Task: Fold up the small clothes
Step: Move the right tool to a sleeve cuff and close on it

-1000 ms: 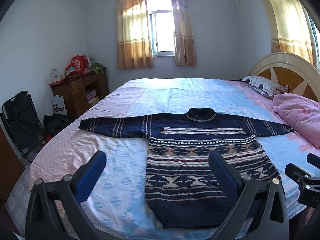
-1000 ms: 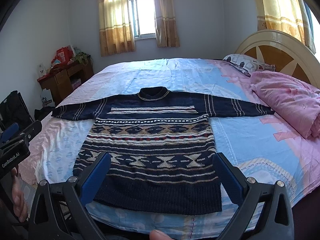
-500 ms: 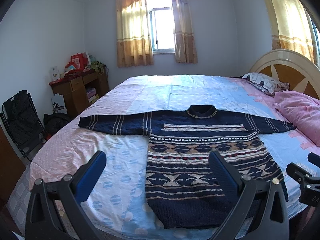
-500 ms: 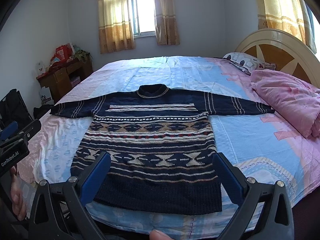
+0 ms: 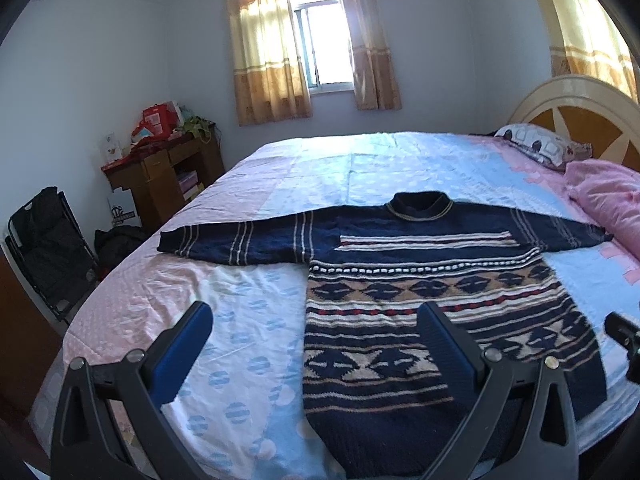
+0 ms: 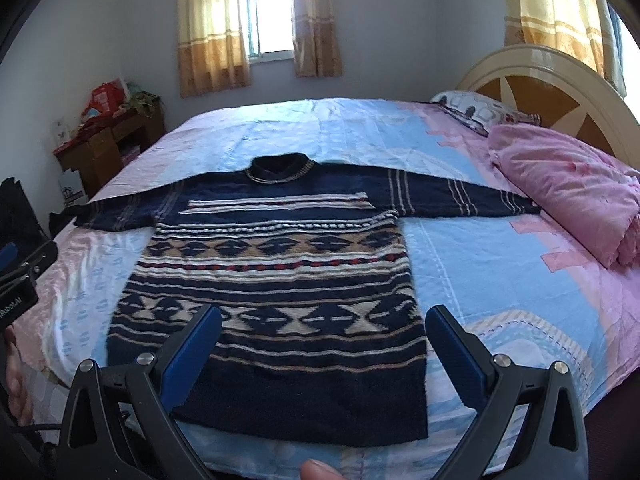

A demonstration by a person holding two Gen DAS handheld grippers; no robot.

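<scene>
A navy patterned knit sweater (image 5: 420, 280) lies flat on the bed, front up, both sleeves spread sideways, collar toward the far side; it also shows in the right wrist view (image 6: 272, 276). My left gripper (image 5: 316, 336) is open and empty, held above the near bed edge over the sweater's left hem side. My right gripper (image 6: 324, 332) is open and empty, held above the sweater's hem. The left gripper's body shows at the left edge of the right wrist view (image 6: 20, 280).
The bed (image 5: 240, 300) has a pink and blue sheet. A pink folded quilt (image 6: 568, 196) and a pillow (image 6: 476, 110) lie by the headboard (image 6: 552, 92) on the right. A wooden desk (image 5: 164, 176) and a black chair (image 5: 48, 240) stand left of the bed.
Both grippers have moved forward and closer to the bed; the sweater looks larger in both views. The sweater has not moved.
</scene>
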